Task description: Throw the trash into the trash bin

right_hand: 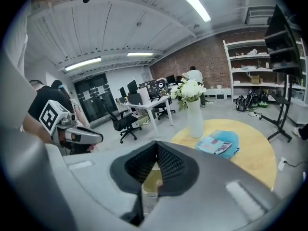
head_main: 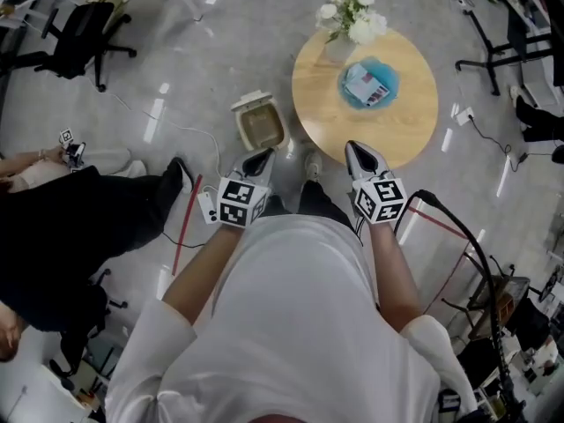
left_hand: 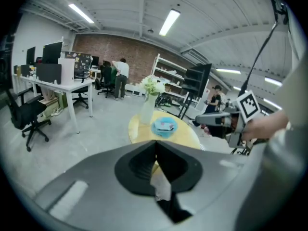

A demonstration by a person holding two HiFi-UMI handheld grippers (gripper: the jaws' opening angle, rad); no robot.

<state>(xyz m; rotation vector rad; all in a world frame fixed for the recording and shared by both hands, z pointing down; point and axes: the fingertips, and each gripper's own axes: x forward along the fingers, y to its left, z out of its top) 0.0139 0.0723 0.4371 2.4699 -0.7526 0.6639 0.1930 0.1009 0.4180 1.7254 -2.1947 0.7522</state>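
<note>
Left gripper (head_main: 264, 156): jaws pressed together, holding nothing, tip just short of the bin.
Right gripper (head_main: 354, 149): jaws closed tight, empty, at the table's near rim.
Trash (head_main: 367, 85): printed wrappers on a blue plate (head_main: 393, 79), 12 o'clock of the right claw.
Trash bin (head_main: 258, 123): beige, open, on the floor at 9 o'clock of the round wooden table (head_main: 414, 130).
Flowers (head_main: 351, 16): white bouquet at the table's 11 o'clock edge.

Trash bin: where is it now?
In the head view the trash bin stands on the floor, left of the round table, just ahead of the left gripper.
</note>
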